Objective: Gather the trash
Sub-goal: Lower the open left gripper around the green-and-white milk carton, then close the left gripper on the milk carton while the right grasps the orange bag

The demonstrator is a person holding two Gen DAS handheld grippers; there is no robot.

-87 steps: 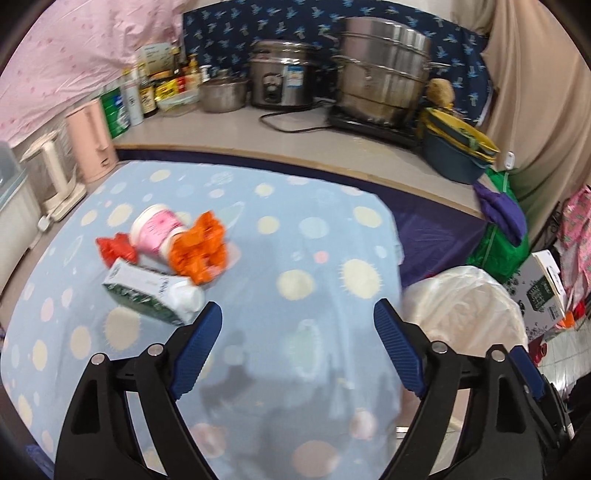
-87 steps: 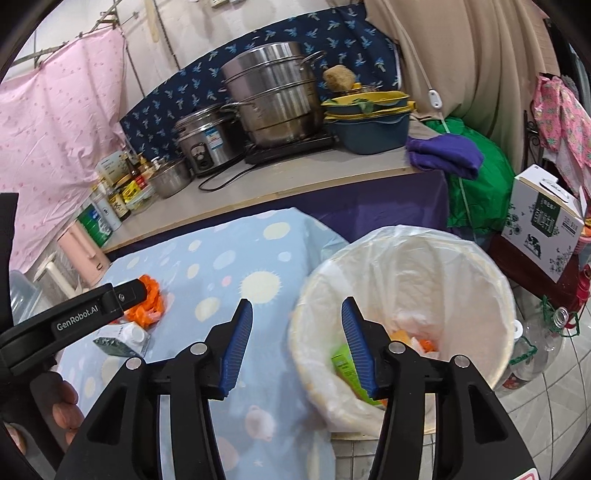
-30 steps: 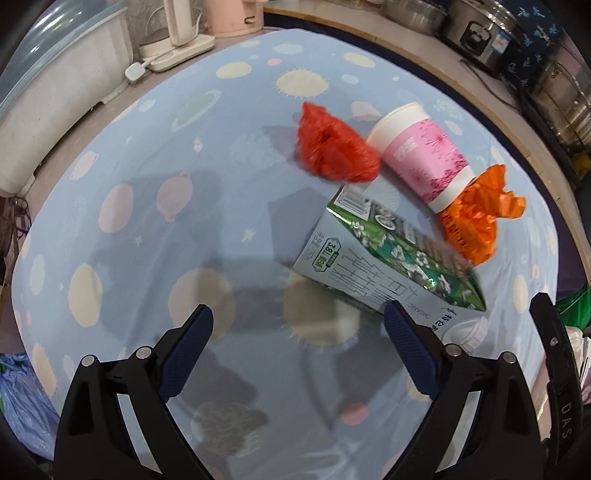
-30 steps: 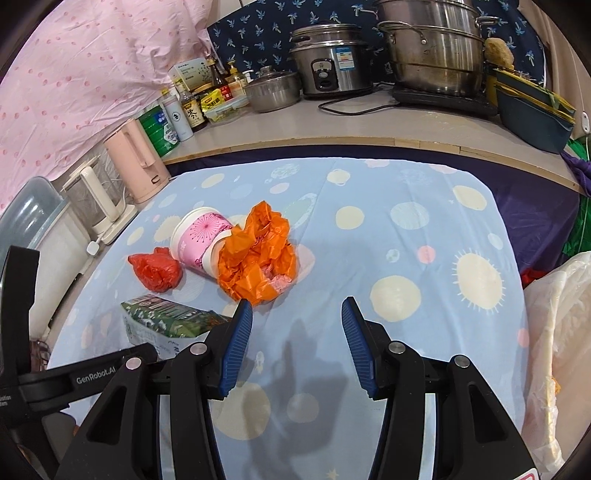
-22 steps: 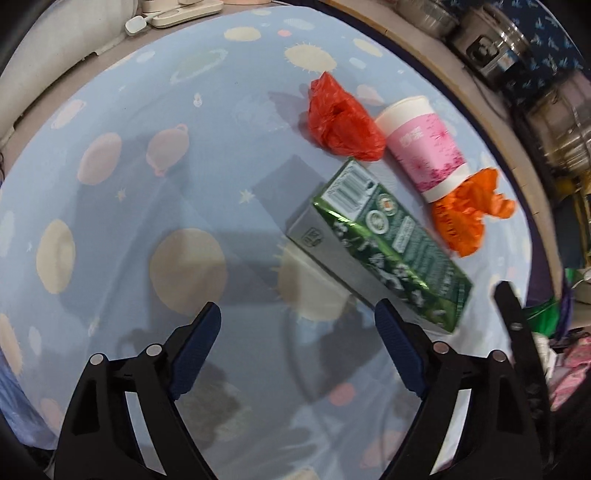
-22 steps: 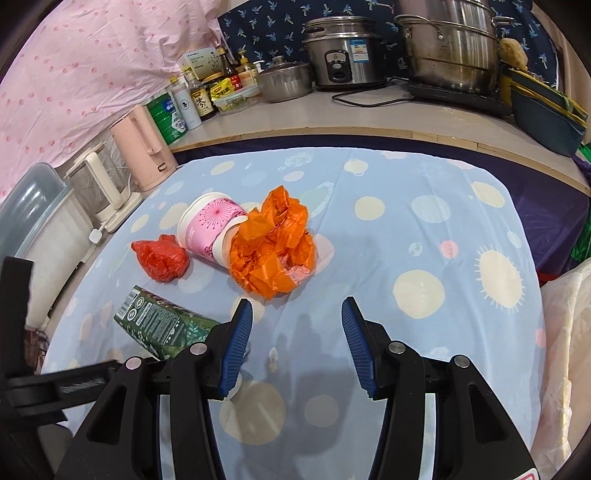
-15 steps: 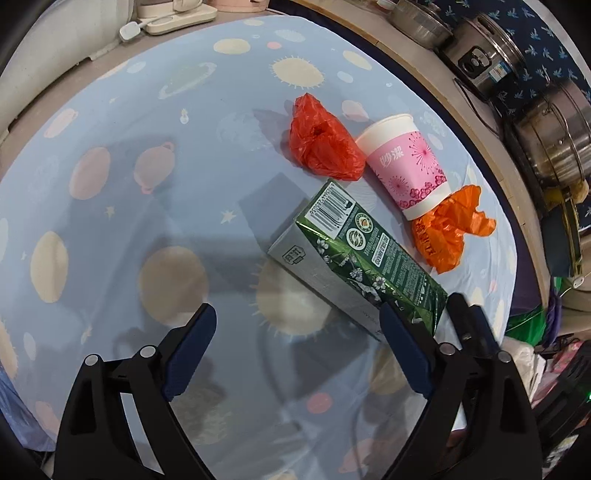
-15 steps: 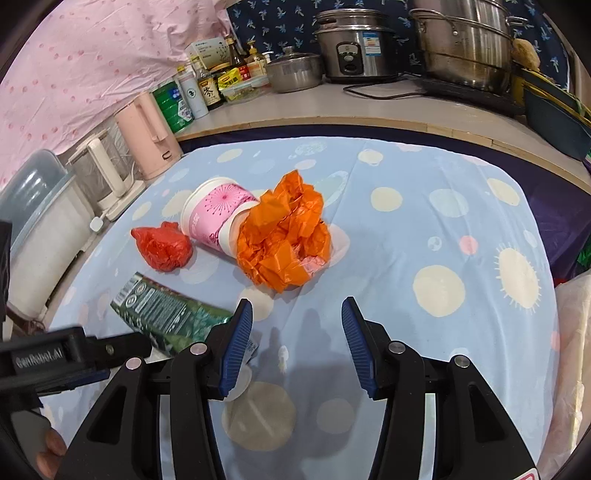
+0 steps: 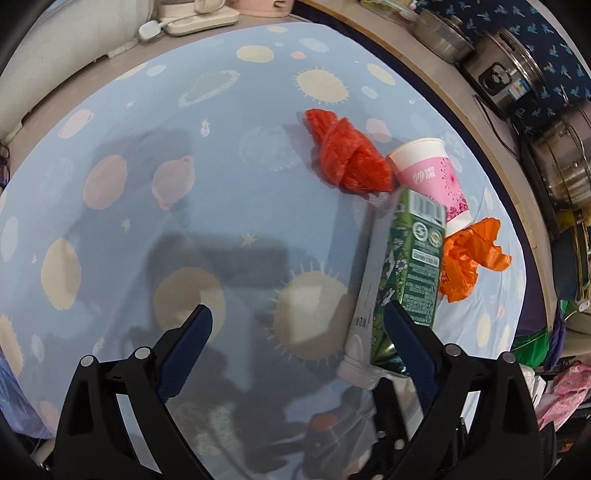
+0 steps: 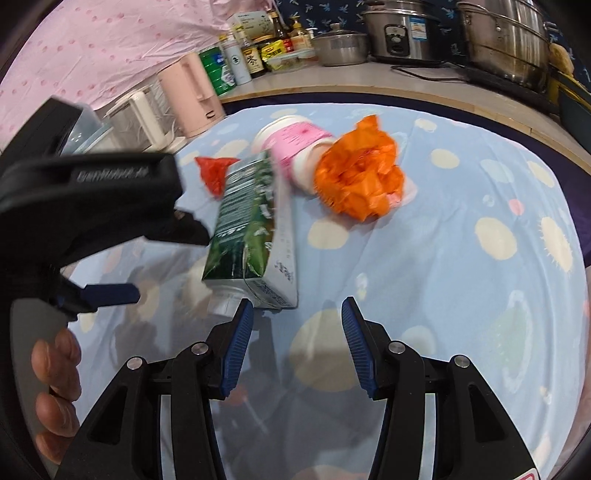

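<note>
A green drink carton (image 9: 402, 273) lies on the blue spotted tablecloth (image 9: 184, 155), its cap end toward me; it also shows in the right wrist view (image 10: 251, 229). My left gripper (image 9: 295, 328) is open, its right finger against the carton's side. My right gripper (image 10: 297, 317) is open and empty, its left fingertip just short of the carton's cap end. Beyond the carton lie a red plastic bag (image 9: 347, 155), a pink paper cup (image 9: 432, 177) on its side and a crumpled orange bag (image 9: 465, 258).
A counter along the far edge holds a pink kettle (image 10: 192, 99), bottles (image 10: 255, 55), a rice cooker (image 10: 402, 33) and steel pots (image 10: 506, 40). A white appliance and power strip (image 9: 199, 22) sit at the table's far left.
The carton has swung round so it now points lengthways along my left gripper's right finger. Both grippers have come closer to it; the right one has dropped toward its cap end.
</note>
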